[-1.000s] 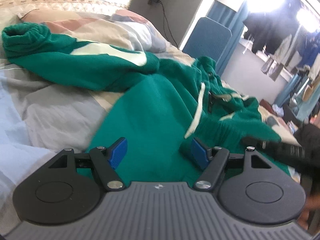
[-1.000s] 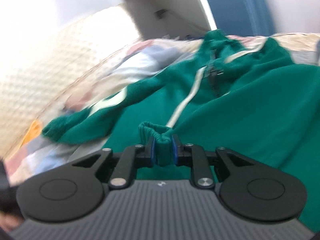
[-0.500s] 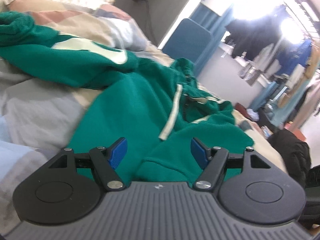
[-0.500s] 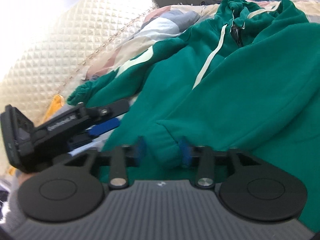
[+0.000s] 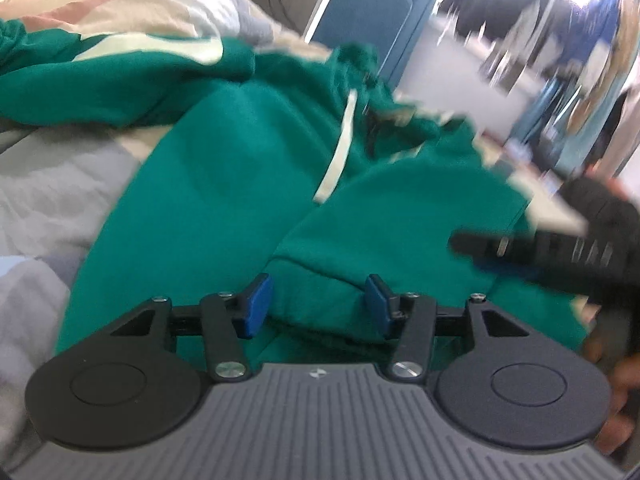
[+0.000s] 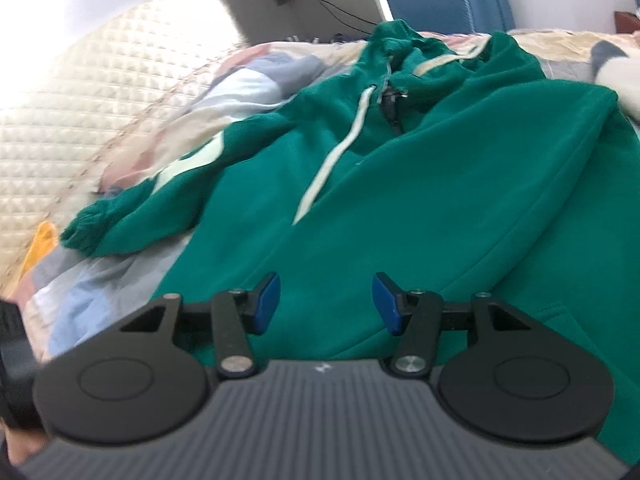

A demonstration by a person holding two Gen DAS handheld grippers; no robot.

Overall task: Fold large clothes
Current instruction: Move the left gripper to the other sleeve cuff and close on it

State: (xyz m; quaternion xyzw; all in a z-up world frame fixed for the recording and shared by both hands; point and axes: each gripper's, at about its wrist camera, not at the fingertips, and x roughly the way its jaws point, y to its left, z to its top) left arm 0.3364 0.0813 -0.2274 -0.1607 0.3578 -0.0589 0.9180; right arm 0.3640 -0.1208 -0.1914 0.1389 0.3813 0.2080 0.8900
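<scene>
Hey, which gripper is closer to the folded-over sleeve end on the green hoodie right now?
Left. The left gripper straddles the sleeve end, jaws closing around it, pads not yet pressing. The right gripper hangs open over flat hoodie fabric, beside it.

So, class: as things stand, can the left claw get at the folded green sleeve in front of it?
Probably yes: the left claw already straddles the sleeve, its jaws closing, with nothing between.
</scene>
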